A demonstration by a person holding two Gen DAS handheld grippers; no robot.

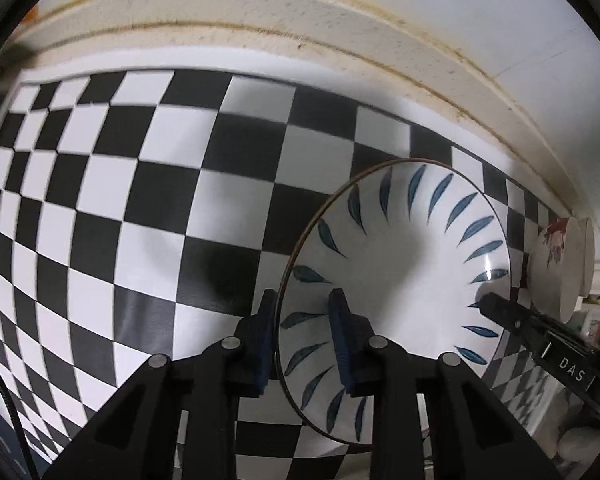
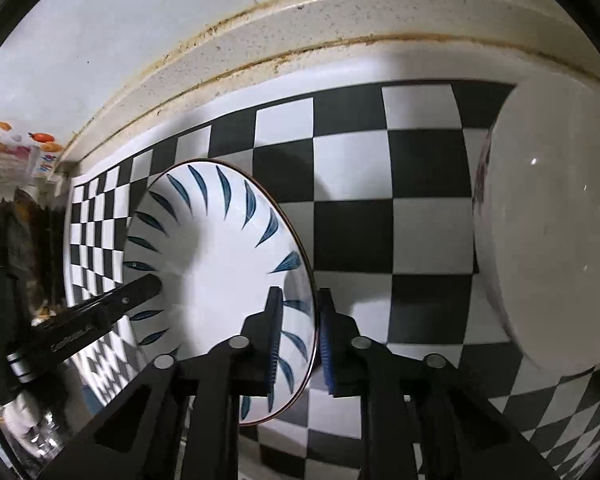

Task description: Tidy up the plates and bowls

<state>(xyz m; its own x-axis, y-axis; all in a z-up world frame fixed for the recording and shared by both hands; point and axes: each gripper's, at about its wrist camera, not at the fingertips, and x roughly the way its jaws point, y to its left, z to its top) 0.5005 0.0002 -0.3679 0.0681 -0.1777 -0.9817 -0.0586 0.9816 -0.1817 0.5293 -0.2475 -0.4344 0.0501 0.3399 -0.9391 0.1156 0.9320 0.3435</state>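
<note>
Both tongs, left gripper (image 1: pixel 302 338) and right gripper (image 2: pixel 298 336), pinch opposite rims of the blue-leaf plate (image 1: pixel 396 276), held above the checkered mat (image 1: pixel 140 200). Judging by the white dishes (image 2: pixel 548 232) nearby, stacking remains unfinished.

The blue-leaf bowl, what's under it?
Under the white bowl with blue leaf strokes lies the black-and-white checkered mat. The squares right beneath the bowl are covered. Both tools, left and right, straddle its rim.
</note>
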